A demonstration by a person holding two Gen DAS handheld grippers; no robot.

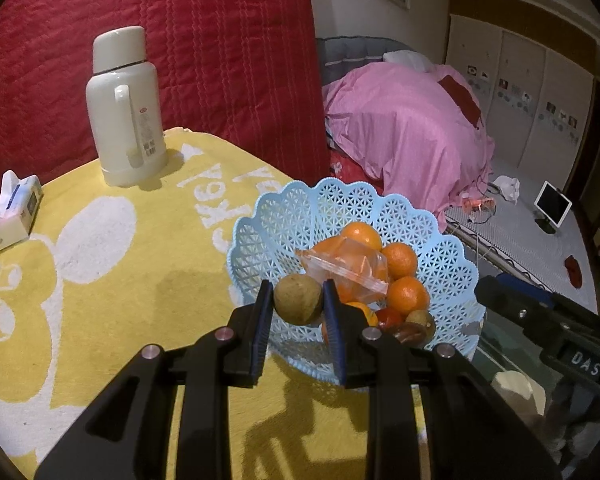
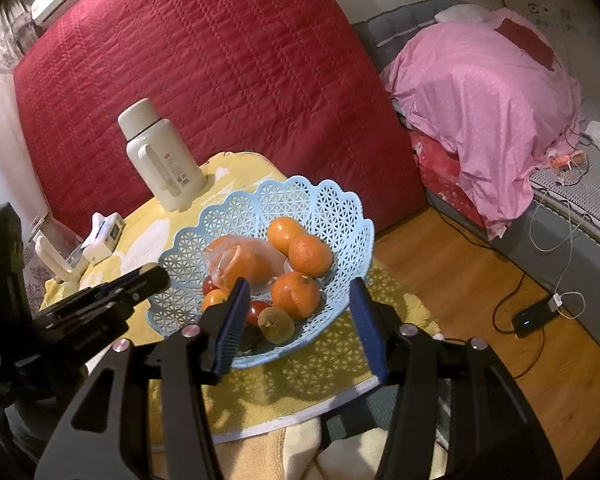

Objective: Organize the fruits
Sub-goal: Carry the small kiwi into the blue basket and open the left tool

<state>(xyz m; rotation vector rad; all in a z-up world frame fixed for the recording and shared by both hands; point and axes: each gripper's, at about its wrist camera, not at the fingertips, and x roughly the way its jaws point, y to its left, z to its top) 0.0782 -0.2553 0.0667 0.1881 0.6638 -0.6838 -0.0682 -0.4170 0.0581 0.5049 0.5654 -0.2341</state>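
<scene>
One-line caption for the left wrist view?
Left gripper clamps a brown kiwi above the blue basket of oranges.

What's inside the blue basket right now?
In the blue lattice basket: three loose oranges, more orange fruit in a clear plastic bag, a small orange one, a red fruit, a brown kiwi. Whatever lies beneath the bag and near gripper fingers is hidden.

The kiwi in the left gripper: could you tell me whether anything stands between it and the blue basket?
Nothing visible does. The kiwi, clamped in the left gripper, sits at the blue basket's near rim; oranges lie deeper inside.
</scene>
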